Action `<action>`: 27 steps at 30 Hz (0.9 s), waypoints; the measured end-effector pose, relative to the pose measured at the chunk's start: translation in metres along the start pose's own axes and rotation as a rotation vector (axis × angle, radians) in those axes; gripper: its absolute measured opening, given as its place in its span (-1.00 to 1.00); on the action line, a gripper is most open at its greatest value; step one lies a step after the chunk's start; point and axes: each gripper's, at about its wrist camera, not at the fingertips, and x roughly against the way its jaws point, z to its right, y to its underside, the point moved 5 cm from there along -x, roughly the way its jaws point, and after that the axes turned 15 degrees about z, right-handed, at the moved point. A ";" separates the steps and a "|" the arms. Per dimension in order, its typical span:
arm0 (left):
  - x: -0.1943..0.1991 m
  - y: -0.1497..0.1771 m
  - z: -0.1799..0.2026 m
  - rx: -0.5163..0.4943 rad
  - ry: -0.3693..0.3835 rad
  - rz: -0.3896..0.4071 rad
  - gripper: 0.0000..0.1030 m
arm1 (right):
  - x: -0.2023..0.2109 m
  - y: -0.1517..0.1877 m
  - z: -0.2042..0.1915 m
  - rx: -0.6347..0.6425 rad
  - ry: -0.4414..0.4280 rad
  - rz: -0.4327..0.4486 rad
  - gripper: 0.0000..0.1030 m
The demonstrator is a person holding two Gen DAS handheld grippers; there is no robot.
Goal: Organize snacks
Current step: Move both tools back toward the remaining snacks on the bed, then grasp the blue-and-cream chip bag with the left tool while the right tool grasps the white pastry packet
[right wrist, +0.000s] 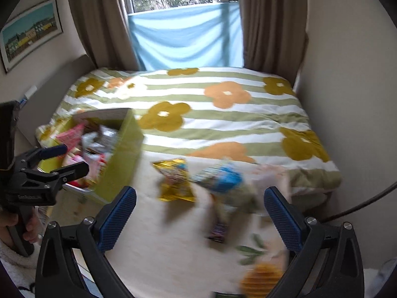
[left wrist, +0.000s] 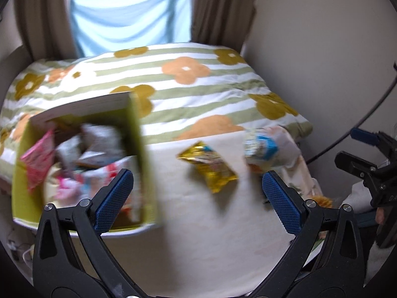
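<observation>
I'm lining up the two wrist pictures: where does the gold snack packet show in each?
Left wrist: gold snack packet lies right of centre, on the pale sheet between the open fingers.
Right wrist: it lies just left of centre.
Shared landmark: the green box to its left.

Our left hand-held gripper (left wrist: 197, 195) and right hand-held gripper (right wrist: 199, 213) are black plastic with blue ridged pads (left wrist: 114, 200) and silver screws (left wrist: 84, 202). Bare fingers (right wrist: 29, 228) and a fuzzy white sleeve (right wrist: 17, 268) show.

a green-striped flowered duvet (right wrist: 223, 124) covers the bed; brown curtains (right wrist: 99, 19) flank a window with blue cloth (right wrist: 183, 34); a framed picture (right wrist: 29, 32) hangs left.
</observation>
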 end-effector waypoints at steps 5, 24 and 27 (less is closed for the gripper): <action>-0.039 0.008 0.071 -0.040 0.031 -0.037 1.00 | 0.003 0.009 0.056 0.024 0.036 -0.011 0.99; -0.173 0.052 0.152 -0.378 0.026 -0.293 0.99 | -0.095 0.080 0.140 0.060 0.036 -0.203 0.99; -0.188 0.058 0.161 -0.465 0.030 -0.312 0.99 | -0.106 0.087 0.143 0.078 0.038 -0.216 0.99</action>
